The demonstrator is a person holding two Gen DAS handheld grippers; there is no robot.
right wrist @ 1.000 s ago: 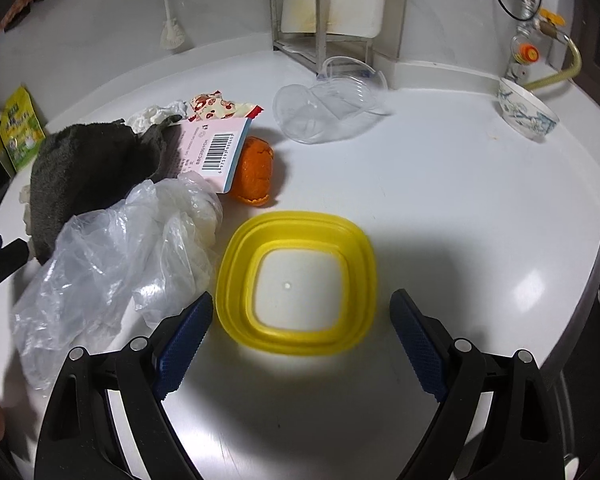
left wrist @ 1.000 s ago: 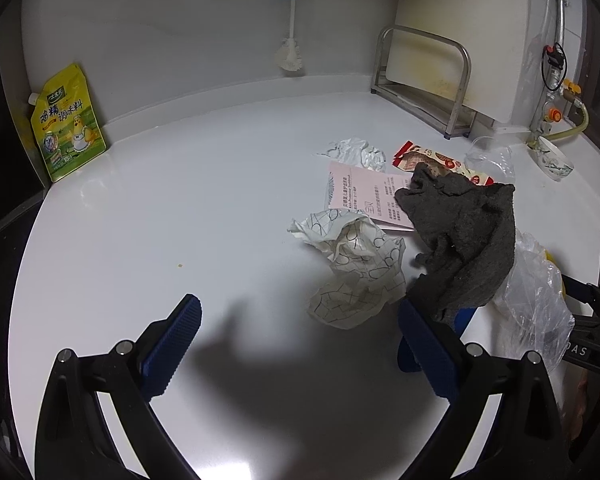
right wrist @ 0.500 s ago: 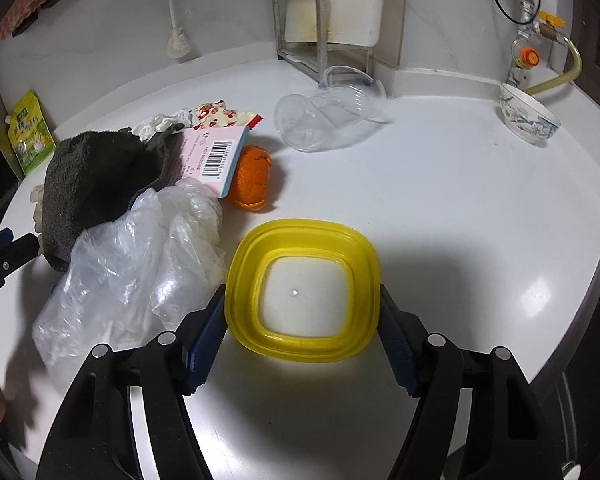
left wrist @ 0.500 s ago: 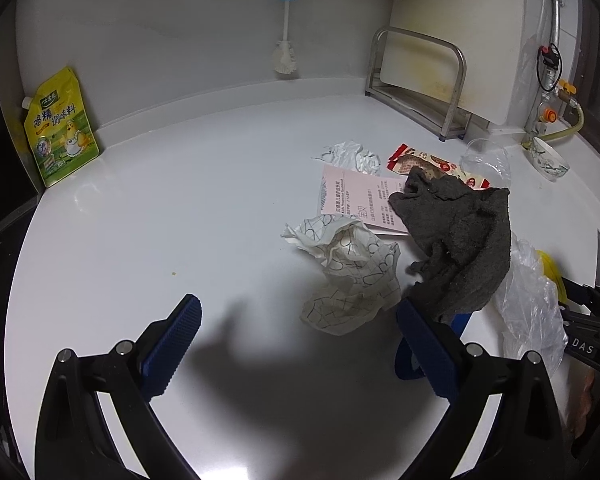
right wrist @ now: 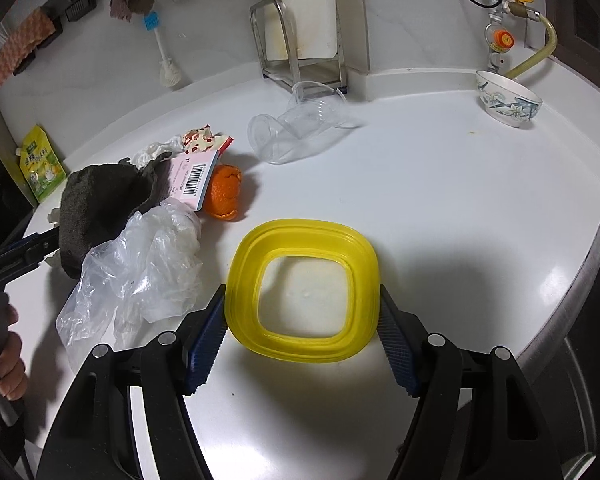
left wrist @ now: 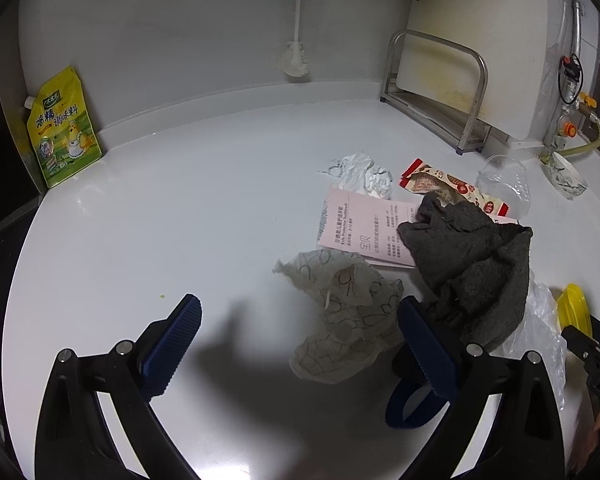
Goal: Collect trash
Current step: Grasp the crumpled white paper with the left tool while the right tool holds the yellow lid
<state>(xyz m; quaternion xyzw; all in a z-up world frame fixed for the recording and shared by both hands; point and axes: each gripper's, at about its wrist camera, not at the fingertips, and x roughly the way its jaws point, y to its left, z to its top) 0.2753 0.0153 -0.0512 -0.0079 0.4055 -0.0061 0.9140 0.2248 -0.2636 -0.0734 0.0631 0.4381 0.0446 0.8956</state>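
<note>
The right gripper [right wrist: 302, 340] has its fingers [right wrist: 206, 338] pressed against both sides of a yellow lid frame [right wrist: 302, 248], an open square ring through which the white counter [right wrist: 440, 200] shows; the jaws have just been closing and now clamp the ring, whose far edge is tipped up off the counter. Just left of it lies a crumpled clear plastic bag [right wrist: 140, 272], and beyond that a dark grey cloth [right wrist: 100, 196], a pink card with a barcode [right wrist: 192, 176] and a piece of orange peel [right wrist: 224, 192] touching the card. A clear plastic cup [right wrist: 296, 132] lies on its side farther back, and a patterned bowl [right wrist: 508, 98] stands near the wall. The left gripper [left wrist: 300, 340] hangs over the counter with its fingers [left wrist: 176, 344] spread wide and nothing between them; a crumpled printed paper [left wrist: 344, 316] lies just beside the right-hand finger, next to the grey cloth [left wrist: 472, 264]. Behind these are a pink leaflet [left wrist: 360, 228], a white tissue wad [left wrist: 364, 176] and a red snack wrapper [left wrist: 432, 178]. A yellow seasoning pouch [left wrist: 62, 132] leans at the far left wall
</note>
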